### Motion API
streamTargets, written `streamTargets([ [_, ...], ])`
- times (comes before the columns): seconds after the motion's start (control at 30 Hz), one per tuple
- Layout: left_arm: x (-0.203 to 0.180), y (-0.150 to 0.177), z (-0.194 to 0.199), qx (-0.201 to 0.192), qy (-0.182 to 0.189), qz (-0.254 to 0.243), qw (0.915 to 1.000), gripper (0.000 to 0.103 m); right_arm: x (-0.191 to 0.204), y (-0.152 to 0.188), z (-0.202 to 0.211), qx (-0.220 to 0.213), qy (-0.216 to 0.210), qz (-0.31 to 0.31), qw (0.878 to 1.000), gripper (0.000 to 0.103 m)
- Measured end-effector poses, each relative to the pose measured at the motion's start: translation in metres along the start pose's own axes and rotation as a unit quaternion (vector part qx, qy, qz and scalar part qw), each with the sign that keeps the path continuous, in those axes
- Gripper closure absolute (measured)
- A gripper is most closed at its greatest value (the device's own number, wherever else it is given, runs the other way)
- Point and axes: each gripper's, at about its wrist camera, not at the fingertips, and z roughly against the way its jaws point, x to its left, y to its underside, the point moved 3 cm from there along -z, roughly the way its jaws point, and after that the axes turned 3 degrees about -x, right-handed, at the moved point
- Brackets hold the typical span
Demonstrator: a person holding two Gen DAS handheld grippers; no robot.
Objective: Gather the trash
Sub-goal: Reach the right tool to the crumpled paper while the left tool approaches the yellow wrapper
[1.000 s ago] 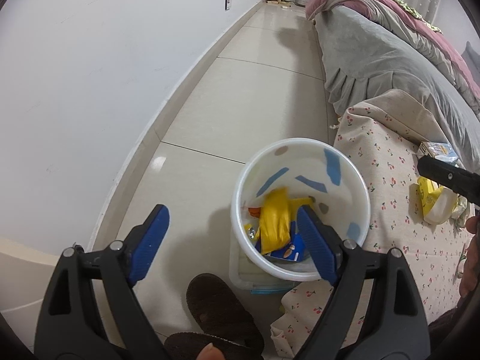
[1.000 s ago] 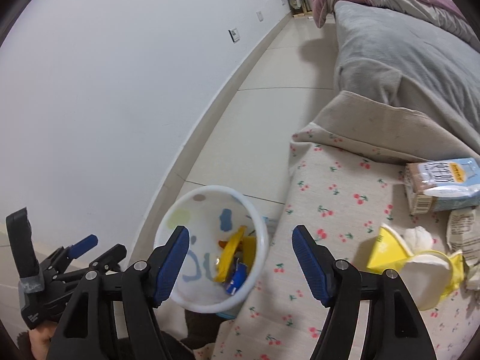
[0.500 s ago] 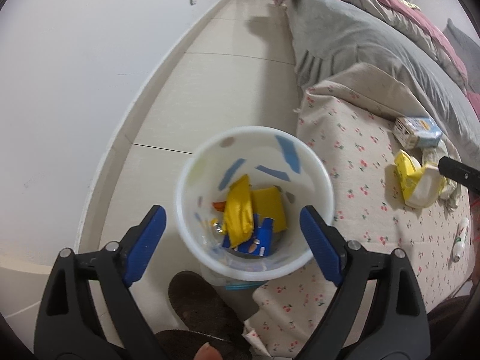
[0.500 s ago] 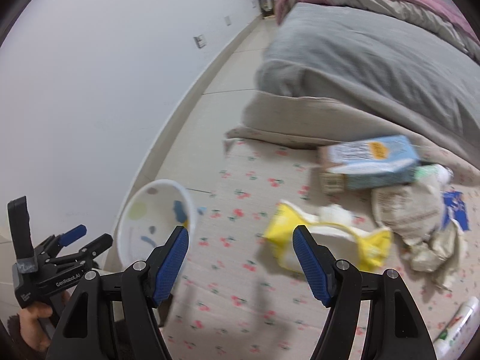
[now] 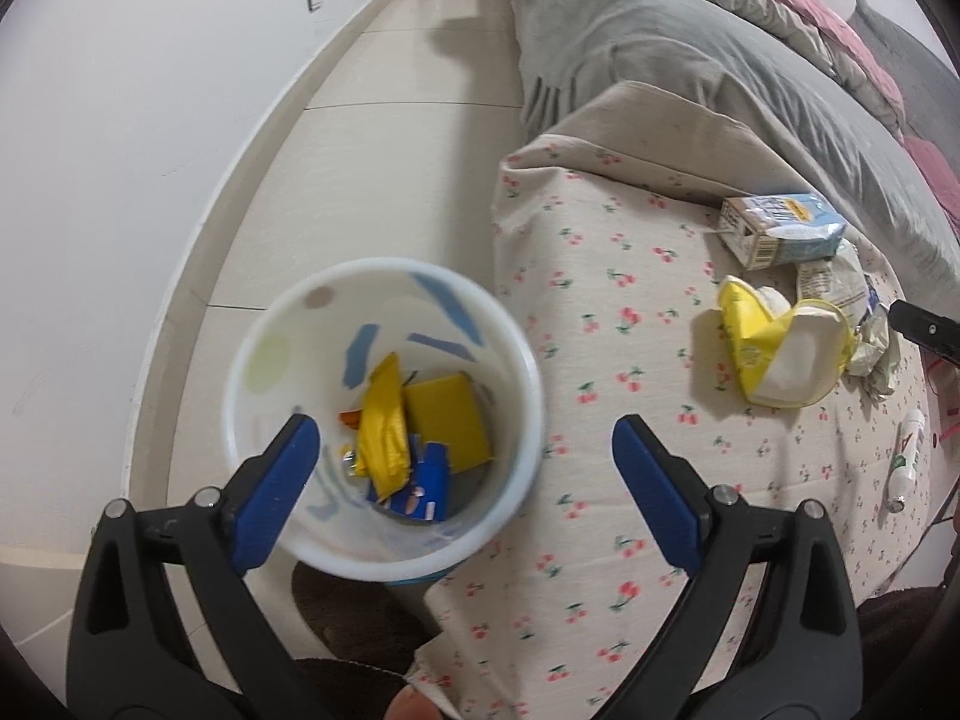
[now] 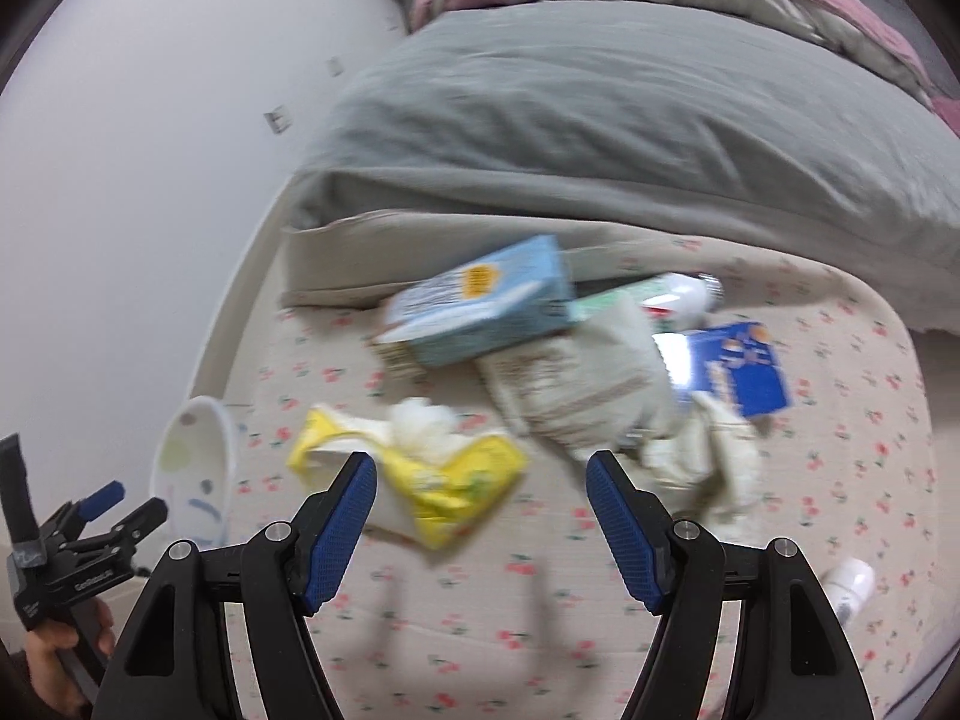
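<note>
A white bin (image 5: pixel 516 360) with blue and green marks stands on the floor beside the cherry-print cloth (image 5: pixel 630 468); it holds yellow and blue wrappers (image 5: pixel 390 420). My left gripper (image 5: pixel 462 480) is open and empty above the bin's right rim. My right gripper (image 6: pixel 480 501) is open and empty above the cloth, just in front of a yellow tissue pack (image 6: pixel 444 480). Behind it lie a light blue carton (image 6: pixel 486 306), crumpled paper wrappers (image 6: pixel 576 384), a blue packet (image 6: pixel 744 372) and a white tube (image 6: pixel 678 294). The bin (image 6: pixel 192 468) shows at the left of the right wrist view.
A grey blanket (image 6: pixel 600 120) covers the bed behind the cloth. A white wall (image 5: pixel 120 150) and tiled floor (image 5: pixel 408 150) run on the left. A dark slipper (image 5: pixel 354 618) lies by the bin. A small white tube (image 5: pixel 906 450) lies at the cloth's right.
My right gripper has swung right, from over the bin to over the trash on the cloth. My left gripper has shifted right, so the bin now sits at its left finger.
</note>
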Motion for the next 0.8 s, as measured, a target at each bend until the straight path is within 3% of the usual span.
streamTargets([
  [0.33, -0.05, -0.011, -0.012, 0.011, 0.025, -0.012, 0.9996, 0.005, -0.064, 0.002, -0.017, 0.027, 0.052, -0.034, 0.998, 0.029],
  [0.6, -0.082, -0.016, -0.019, 0.019, 0.036, -0.026, 0.9988, 0.005, -0.087, -0.001, -0.035, 0.041, 0.095, -0.026, 0.994, 0.029],
  [0.8, -0.095, -0.018, -0.024, 0.025, 0.041, -0.035, 0.9983, 0.005, -0.106, 0.0, -0.043, 0.058, 0.076, -0.064, 0.993, 0.029],
])
